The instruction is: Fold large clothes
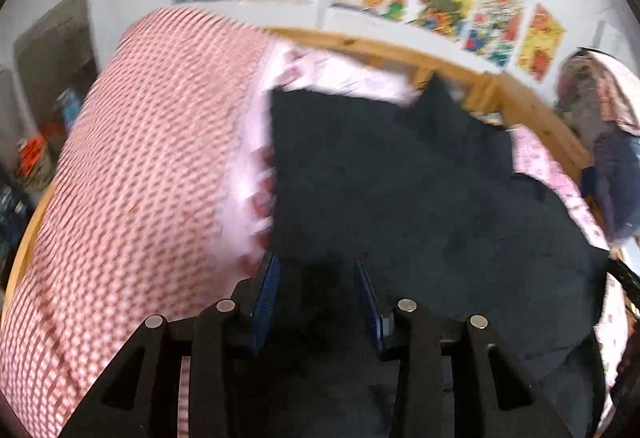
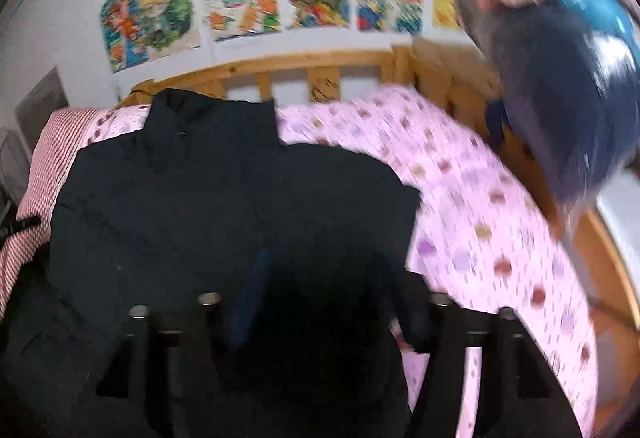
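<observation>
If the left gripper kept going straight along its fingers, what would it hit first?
Most likely the dark jacket: the left gripper is open and the jacket fills the space between and ahead of its fingers. The frame is blurred, so I cannot tell whether they already touch.

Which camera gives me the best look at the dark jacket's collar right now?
The right wrist view. There the dark jacket lies spread on the pink dotted sheet, its collar standing out toward the wooden rail. The left wrist view is blurred and close, showing only a dark mass with a ragged upper edge.
</observation>
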`<state>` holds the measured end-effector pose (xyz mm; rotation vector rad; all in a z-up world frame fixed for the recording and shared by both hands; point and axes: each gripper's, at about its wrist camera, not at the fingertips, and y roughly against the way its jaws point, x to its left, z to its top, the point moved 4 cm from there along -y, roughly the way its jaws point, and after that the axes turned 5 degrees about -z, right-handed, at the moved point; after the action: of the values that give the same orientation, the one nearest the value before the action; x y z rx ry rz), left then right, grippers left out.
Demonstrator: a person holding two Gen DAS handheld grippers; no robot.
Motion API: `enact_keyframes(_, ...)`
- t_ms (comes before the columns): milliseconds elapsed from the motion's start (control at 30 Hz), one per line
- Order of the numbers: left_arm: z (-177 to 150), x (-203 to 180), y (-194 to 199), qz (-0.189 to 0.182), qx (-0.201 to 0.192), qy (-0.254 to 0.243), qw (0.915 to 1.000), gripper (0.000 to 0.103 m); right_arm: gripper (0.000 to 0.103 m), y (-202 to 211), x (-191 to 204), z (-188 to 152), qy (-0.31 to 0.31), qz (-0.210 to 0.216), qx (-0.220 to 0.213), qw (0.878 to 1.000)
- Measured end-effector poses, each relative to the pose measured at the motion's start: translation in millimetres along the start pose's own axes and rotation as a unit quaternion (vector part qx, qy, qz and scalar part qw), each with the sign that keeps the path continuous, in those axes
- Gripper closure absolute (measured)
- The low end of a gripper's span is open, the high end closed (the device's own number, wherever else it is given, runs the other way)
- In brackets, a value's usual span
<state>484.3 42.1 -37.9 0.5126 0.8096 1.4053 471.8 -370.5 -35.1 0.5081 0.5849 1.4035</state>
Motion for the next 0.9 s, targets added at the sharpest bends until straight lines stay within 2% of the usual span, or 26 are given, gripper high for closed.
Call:
enact_keyframes(33,3,-10,-2,-0.008,-0.001,-0.009,0.9999,0.062,0.046,0,8,4,0.013,-0.002,-0.002,1.0)
enact_keyframes(100,9,-37,-10,-0.029,0.0,-0.032,0.9991,0.046,0.046,-3,27,9,0.032,0.021,-0.007,0.999)
enact_keyframes(200,10,-71,-29,-0.076,0.008,-0.057,0.9955,0.044,0.046,-12,53,7,0.056,0.066,0.004,0.996)
enact_keyframes(300,0,-104,-54,-0.092,0.032,-0.094,0.9909,0.043,0.046,-21,68,-7,0.084,0.072,0.018,0.994)
enact_keyframes(433,-31,-125,-77,-0.061,0.049,-0.151,0.9855,0.038,0.038,-30,71,-34,0.1,0.076,0.027,0.992)
enact_keyframes(533,-46,-125,-86,-0.066,0.056,-0.155,0.9841,0.037,0.038,-34,70,-50,0.099,0.081,0.033,0.991)
enact_keyframes(667,-60,-124,-88,-0.055,0.057,-0.166,0.983,0.037,0.038,-32,79,-65,0.125,0.055,0.023,0.99)
enact_keyframes(767,-70,-127,-91,-0.039,0.048,-0.177,0.9823,0.037,0.038,-33,82,-69,0.13,0.047,0.018,0.99)
enact_keyframes(900,-76,-120,-89,-0.038,0.028,-0.176,0.9832,0.036,0.038,-37,79,-71,0.121,0.049,0.007,0.991)
